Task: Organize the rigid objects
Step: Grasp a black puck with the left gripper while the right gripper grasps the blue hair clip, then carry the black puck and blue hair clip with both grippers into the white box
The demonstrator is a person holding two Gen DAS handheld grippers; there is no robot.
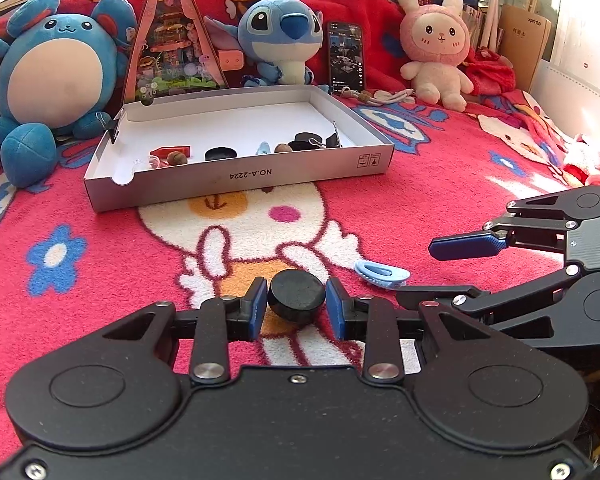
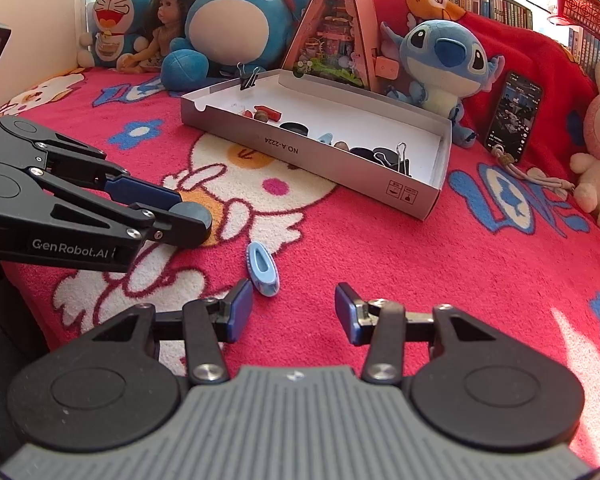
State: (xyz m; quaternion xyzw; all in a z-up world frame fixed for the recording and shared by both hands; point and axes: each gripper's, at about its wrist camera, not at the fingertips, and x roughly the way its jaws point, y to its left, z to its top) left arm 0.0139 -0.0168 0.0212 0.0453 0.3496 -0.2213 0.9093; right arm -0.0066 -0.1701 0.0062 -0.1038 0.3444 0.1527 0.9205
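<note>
A black round disc (image 1: 296, 294) sits between the blue pads of my left gripper (image 1: 296, 306), just over the red cartoon blanket. Both pads touch its sides, so the gripper is shut on it. The right wrist view shows the same gripper (image 2: 188, 210) from the side with the disc at its tips. A light blue clip (image 1: 382, 274) lies on the blanket, just ahead of the left fingertip of my right gripper (image 2: 294, 304). That gripper is open with nothing between its fingers. Further back, a shallow white box (image 1: 240, 182) holds black discs, nuts, a red piece, a blue clip and binder clips.
Plush toys line the back: a round blue one (image 1: 52, 76), a blue big-eared one (image 1: 280, 36) and a pink rabbit (image 1: 436, 52). A triangular display (image 1: 172, 44) and an upright phone (image 1: 346, 54) stand behind the box. Bookshelves rise beyond.
</note>
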